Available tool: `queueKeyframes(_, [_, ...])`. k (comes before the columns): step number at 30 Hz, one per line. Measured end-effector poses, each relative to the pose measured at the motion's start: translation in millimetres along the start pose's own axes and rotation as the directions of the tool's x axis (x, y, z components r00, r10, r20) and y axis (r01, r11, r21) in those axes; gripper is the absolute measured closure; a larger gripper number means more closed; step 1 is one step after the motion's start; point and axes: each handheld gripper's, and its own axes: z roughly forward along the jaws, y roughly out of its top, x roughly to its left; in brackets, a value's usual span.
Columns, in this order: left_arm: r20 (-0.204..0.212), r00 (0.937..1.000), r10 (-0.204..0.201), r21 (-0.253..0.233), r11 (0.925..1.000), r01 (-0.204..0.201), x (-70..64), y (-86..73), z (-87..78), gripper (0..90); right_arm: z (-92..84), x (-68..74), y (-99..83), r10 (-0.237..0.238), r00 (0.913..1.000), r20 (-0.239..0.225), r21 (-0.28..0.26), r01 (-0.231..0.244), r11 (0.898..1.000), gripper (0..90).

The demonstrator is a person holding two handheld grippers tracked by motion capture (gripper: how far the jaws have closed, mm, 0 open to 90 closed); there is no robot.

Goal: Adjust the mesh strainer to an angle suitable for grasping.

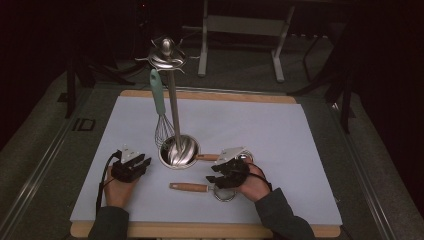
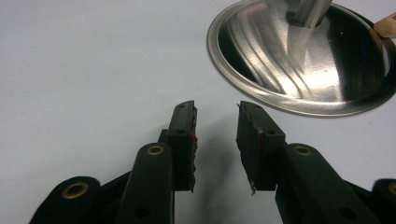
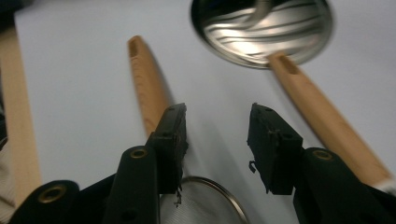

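Note:
A steel utensil stand rises from a round base to a hook crown, and a teal-handled whisk hangs from it. My left gripper rests on the mat left of the base, open, with nothing between its jaws. A wooden-handled strainer lies on the mat in front of the stand. My right gripper hovers open over the strainer's mesh ring, apart from it. A second wooden handle lies just behind, its tip at the base.
A pale blue mat covers a wooden board with its edge near the person. Dark metal frame legs stand beyond the table.

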Motion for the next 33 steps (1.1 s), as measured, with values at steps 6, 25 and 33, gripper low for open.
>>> queueKeyframes(6, [-0.005, 1.0, 0.002, 0.002, 1.0, -0.002, -0.7, 0.0, 0.4, 66.5, 13.1, 11.7, 4.1, -0.049, 0.997, -0.06, 0.035, 0.051, 0.998, 56.9])
queueKeyframes(25, [-0.004, 1.0, 0.006, 0.013, 0.9999, -0.006, -0.9, 0.5, 0.8, 66.4, 41.1, 18.5, 7.5, -0.087, 0.9914, -0.097, 0.205, 0.106, 0.973, 62.0])
queueKeyframes(33, [-0.004, 1.0, 0.009, 0.013, 0.9999, -0.009, -1.1, 0.5, 1.0, 66.5, 32.8, 9.2, 4.2, -0.054, 0.9961, -0.07, 0.209, 0.068, 0.976, 69.7])
